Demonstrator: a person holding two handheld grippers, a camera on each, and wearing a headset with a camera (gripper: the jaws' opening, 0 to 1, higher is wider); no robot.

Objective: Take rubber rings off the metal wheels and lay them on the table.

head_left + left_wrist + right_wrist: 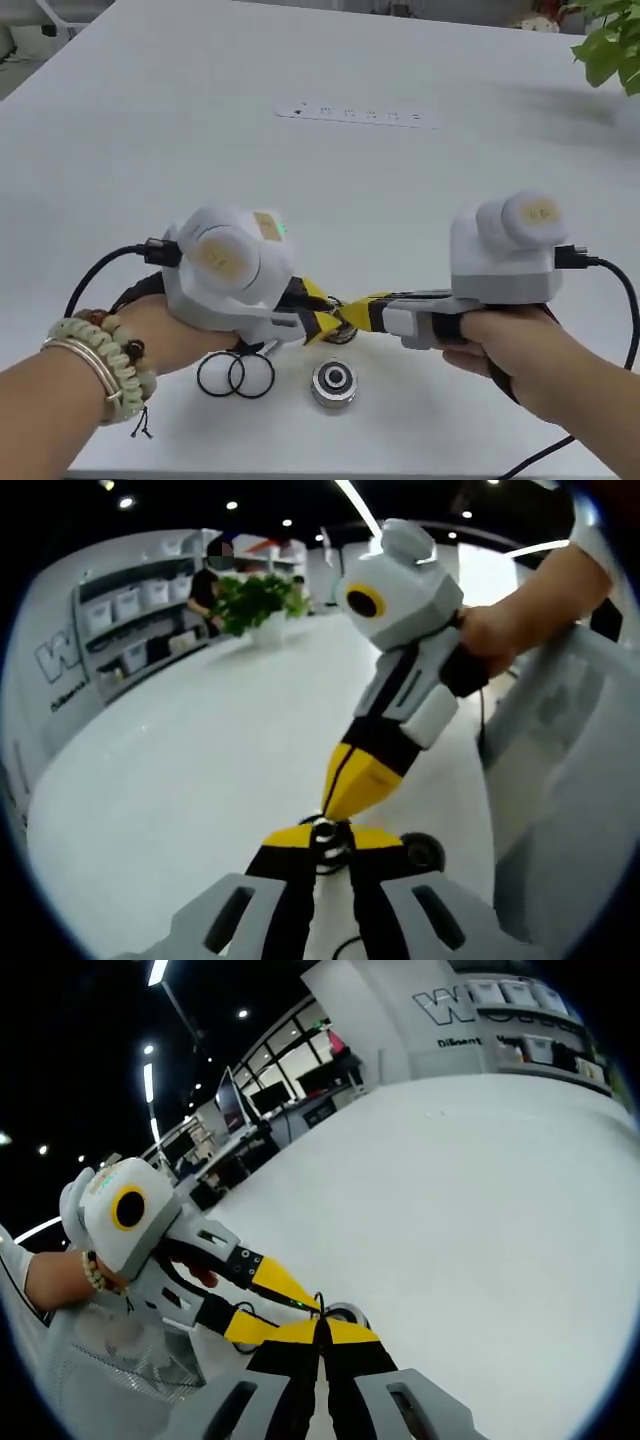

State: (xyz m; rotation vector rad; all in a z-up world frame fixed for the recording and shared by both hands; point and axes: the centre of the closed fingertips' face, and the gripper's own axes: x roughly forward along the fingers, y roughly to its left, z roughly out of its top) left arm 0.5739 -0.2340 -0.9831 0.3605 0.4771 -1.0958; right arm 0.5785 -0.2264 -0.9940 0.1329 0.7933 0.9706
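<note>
Where the two grippers meet tip to tip low over the table (450, 160), the left gripper (325, 322) has its jaws drawn narrow on a metal wheel (341, 333). The right gripper (352, 318), jaws pressed together, seems to pinch a thin black rubber ring (318, 1305) at that wheel's edge. Two loose rings (235, 375) lie on the table near the left gripper, beside a second wheel (332, 384).

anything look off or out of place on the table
Nothing is spilled or damaged. The only small oddity: the two rings on the table overlap each other instead of lying apart, just left of a bare wheel.
</note>
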